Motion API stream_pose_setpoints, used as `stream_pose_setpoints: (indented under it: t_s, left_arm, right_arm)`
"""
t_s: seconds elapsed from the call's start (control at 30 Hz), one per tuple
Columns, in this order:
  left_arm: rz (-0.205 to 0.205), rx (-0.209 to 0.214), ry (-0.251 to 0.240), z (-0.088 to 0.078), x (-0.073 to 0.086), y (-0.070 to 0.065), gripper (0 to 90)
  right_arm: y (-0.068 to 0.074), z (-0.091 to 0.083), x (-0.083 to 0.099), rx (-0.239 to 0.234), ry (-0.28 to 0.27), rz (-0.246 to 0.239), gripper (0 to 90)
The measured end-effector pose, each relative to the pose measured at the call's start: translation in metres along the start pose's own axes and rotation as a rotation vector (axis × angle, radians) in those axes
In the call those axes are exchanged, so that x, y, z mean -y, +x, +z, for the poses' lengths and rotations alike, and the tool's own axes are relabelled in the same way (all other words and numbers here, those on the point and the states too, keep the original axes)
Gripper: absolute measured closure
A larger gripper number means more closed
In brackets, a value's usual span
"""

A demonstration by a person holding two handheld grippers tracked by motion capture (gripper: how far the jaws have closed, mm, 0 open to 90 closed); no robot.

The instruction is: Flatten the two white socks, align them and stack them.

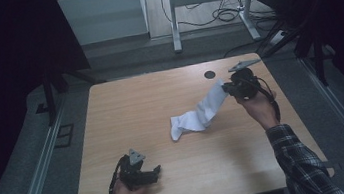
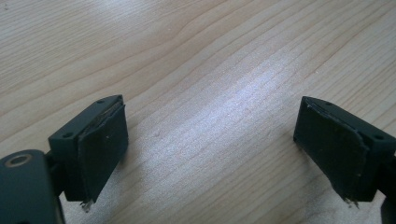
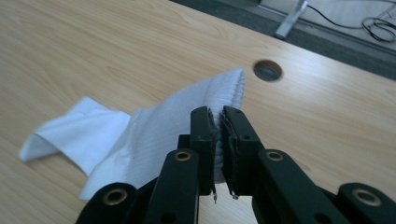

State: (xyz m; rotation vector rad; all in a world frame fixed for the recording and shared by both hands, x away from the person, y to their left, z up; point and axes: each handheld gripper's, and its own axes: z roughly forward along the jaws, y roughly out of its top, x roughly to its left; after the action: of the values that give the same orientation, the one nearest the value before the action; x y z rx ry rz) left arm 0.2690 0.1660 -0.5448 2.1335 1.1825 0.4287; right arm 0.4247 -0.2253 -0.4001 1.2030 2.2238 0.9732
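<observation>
- Your right gripper (image 3: pixel 217 123) is clamped on the sock (image 3: pixel 140 140): its two black jaws pinch the ribbed cuff edge between them, with white knit showing in the narrow gap.
- In the high view that gripper (image 1: pixel 229 88) sits at about 2 o'clock on the table (image 1: pixel 126 108), holding the cuff lifted off the wood.
- The sock (image 1: pixel 197 114) is white and soft, finely ribbed near the cuff. It drapes down from the jaws toward 8 o'clock, and its folded, rounded foot end lies on the wood near the table's middle.
- Your left gripper (image 2: pixel 210 149) is open: its flat, dark rubber pads stand wide apart over bare wood, holding nothing.
- In the high view it (image 1: pixel 152 172) rests at about 7 o'clock, well apart from the sock.
- The table is pale wood-grain laminate with rounded corners, and a round cable hole (image 1: pixel 210 74) lies near its far edge, at about 1 o'clock.
</observation>
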Motion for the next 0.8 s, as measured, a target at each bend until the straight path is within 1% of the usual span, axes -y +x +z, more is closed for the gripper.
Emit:
stream_pose_setpoints:
  t_s: [0.17, 0.3, 0.43, 0.5, 0.6, 0.63, 0.73, 0.8]
  left_arm:
    - [0.000, 0.000, 0.000, 0.000, 0.000, 0.000, 10.1]
    - [-0.007, 0.000, 0.000, 0.000, 0.000, 0.000, 10.1]
    - [-0.007, 0.000, 0.000, 0.000, 0.000, 0.000, 10.1]
    - [-0.007, 0.000, 0.000, 0.000, 0.000, 0.000, 10.1]
    - [-0.007, 0.000, -0.001, 0.000, 0.000, 0.000, 10.1]
    - [-0.007, 0.000, 0.000, 0.000, 0.000, 0.000, 10.0]
    - [-0.007, 0.000, 0.000, 0.000, 0.000, 0.000, 10.0]
    - [-0.007, 0.000, -0.001, 0.000, 0.000, 0.000, 10.0]
  right_arm:
    - [-0.027, 0.000, 0.020, 0.049, 0.037, 0.039, 81.4]
    - [-0.046, 0.002, 0.037, 0.084, 0.066, 0.068, 81.0]
    - [-0.060, 0.005, 0.055, 0.092, 0.083, 0.103, 79.0]
    - [-0.064, 0.006, 0.062, 0.090, 0.087, 0.113, 73.2]
    - [-0.066, 0.006, 0.068, 0.073, 0.076, 0.130, 67.5]
    - [-0.065, 0.006, 0.068, 0.069, 0.073, 0.127, 66.7]
    - [-0.054, 0.009, 0.070, 0.038, 0.070, 0.101, 65.6]
    - [-0.043, 0.015, 0.072, 0.008, 0.075, 0.077, 67.7]
